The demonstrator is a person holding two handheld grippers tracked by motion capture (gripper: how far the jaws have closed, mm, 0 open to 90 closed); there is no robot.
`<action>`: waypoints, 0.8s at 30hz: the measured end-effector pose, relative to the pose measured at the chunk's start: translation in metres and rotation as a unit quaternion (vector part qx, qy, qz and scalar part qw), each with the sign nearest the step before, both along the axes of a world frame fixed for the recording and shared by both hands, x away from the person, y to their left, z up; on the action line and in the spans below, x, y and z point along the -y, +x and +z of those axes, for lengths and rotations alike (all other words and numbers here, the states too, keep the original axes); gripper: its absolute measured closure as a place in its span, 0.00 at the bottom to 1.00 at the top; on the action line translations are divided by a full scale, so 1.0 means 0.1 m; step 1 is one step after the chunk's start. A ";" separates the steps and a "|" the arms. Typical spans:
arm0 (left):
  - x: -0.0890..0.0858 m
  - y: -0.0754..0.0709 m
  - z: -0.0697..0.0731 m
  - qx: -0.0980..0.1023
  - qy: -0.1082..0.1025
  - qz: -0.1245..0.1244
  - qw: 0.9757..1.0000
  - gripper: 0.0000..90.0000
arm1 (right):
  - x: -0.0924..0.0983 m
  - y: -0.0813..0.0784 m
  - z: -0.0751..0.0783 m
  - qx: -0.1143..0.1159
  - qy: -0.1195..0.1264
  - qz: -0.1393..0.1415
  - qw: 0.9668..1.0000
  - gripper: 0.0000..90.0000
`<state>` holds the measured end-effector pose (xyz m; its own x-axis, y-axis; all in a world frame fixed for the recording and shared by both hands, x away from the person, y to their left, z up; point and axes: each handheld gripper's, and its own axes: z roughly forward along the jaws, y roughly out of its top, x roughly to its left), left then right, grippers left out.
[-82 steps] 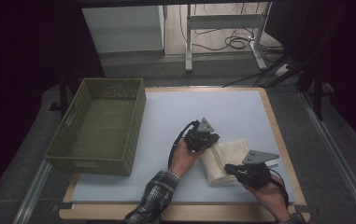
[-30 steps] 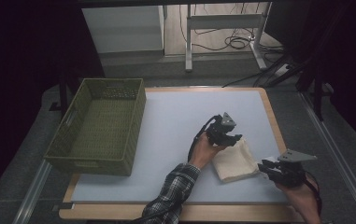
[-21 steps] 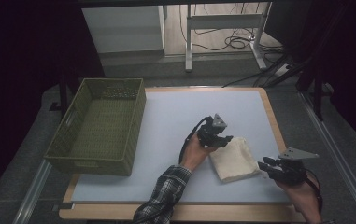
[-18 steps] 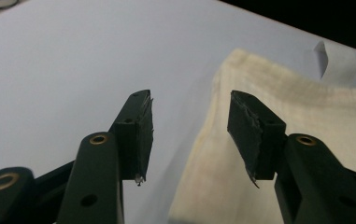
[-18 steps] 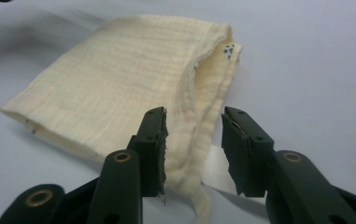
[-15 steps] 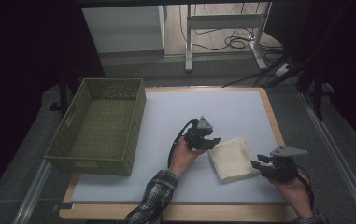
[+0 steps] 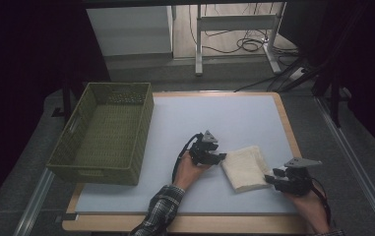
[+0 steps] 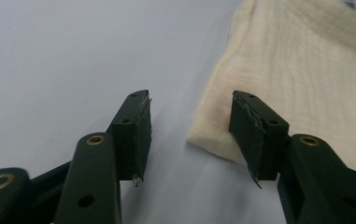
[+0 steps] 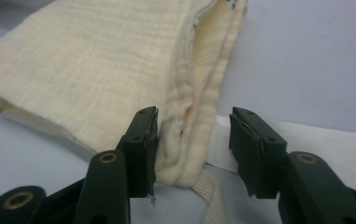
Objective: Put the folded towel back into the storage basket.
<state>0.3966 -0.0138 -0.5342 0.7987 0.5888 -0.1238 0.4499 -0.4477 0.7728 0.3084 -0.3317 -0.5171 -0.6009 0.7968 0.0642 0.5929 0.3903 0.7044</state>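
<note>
Cream waffle-weave folded cloth [image 7: 245,167], woven green basket [image 7: 107,132], pale table [image 7: 224,118]

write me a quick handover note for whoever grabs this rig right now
Left claw: open, a corner of the folded cream cloth by its jaws, nothing gripped.
Right claw: jaws have just been opening; the cloth's thick folded edge sits between them, apparently not pinched.
The cloth lies flat on the pale blue table mat, between both claws.
The green woven basket sits at the mat's left with no cloth in it.
Done: cloth looks folded. Left: probably grip it and move it to the basket.
</note>
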 end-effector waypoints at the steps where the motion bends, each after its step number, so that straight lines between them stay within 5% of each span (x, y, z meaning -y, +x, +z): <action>1: 0.01 0.01 -0.01 -0.001 0.003 0.000 1.000 0.54 | -0.01 0.00 0.00 -0.002 -0.001 0.001 1.000 0.57; 4: 0.09 0.03 -0.02 -0.006 0.015 -0.001 1.000 0.54 | -0.01 0.00 0.00 -0.008 -0.001 0.001 1.000 0.59; 10: 0.14 0.03 0.00 -0.021 0.022 0.012 0.999 0.62 | -0.04 0.00 0.00 -0.028 0.016 0.018 0.999 0.83; 16: 0.14 0.02 -0.01 -0.053 -0.007 -0.006 0.999 0.90 | -0.04 0.00 -0.01 -0.043 0.038 0.020 0.998 0.91; 24: 0.11 -0.01 0.09 -0.014 -0.004 -0.007 1.000 0.95 | -0.08 -0.02 0.06 -0.034 0.036 0.030 0.998 0.92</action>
